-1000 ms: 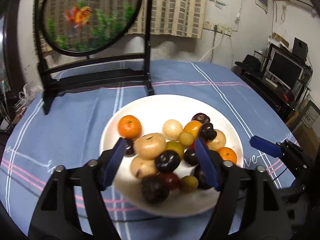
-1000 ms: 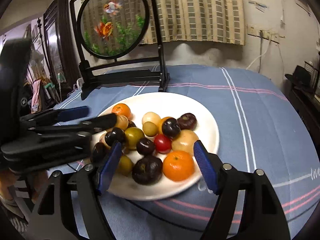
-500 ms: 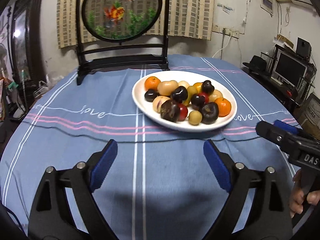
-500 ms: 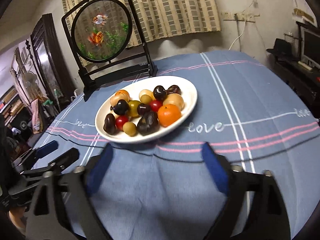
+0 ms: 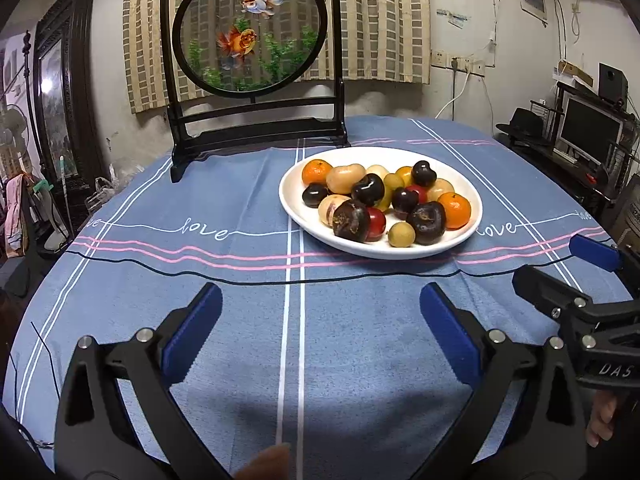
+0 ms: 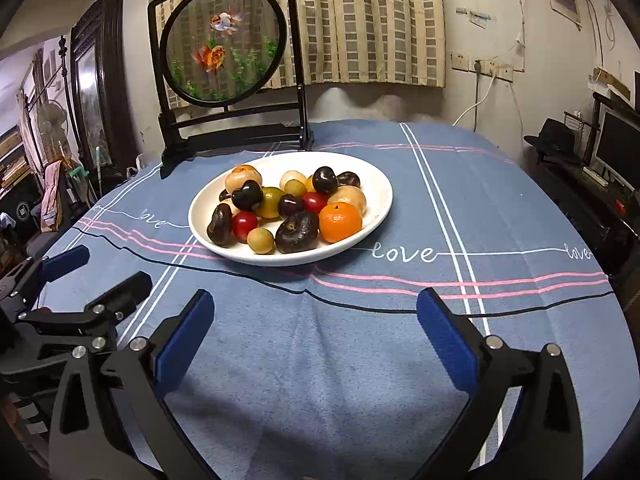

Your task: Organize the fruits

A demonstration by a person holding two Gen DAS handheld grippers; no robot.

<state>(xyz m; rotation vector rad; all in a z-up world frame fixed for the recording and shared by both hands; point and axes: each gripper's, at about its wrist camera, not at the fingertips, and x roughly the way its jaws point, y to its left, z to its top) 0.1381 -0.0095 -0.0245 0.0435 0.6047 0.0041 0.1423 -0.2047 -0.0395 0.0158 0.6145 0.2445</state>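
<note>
Fruits (image 5: 380,200) (two oranges), one plate (image 5: 472,216)

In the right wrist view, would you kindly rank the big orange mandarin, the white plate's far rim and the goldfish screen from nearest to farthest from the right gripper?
From the right gripper, whose jaws are opening with nothing between them:
1. Big orange mandarin, on the plate's near right side.
2. White plate's far rim, behind the fruit.
3. Goldfish screen, at the table's back left.

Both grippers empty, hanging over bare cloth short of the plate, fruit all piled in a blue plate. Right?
One thing is off: the plate is white, not blue; the blue is the tablecloth. The right wrist view shows it plainly. The rest holds: the left gripper and right gripper, jaws opening, hold nothing and hang over cloth short of the plate, with the fruit piled in it.
</note>
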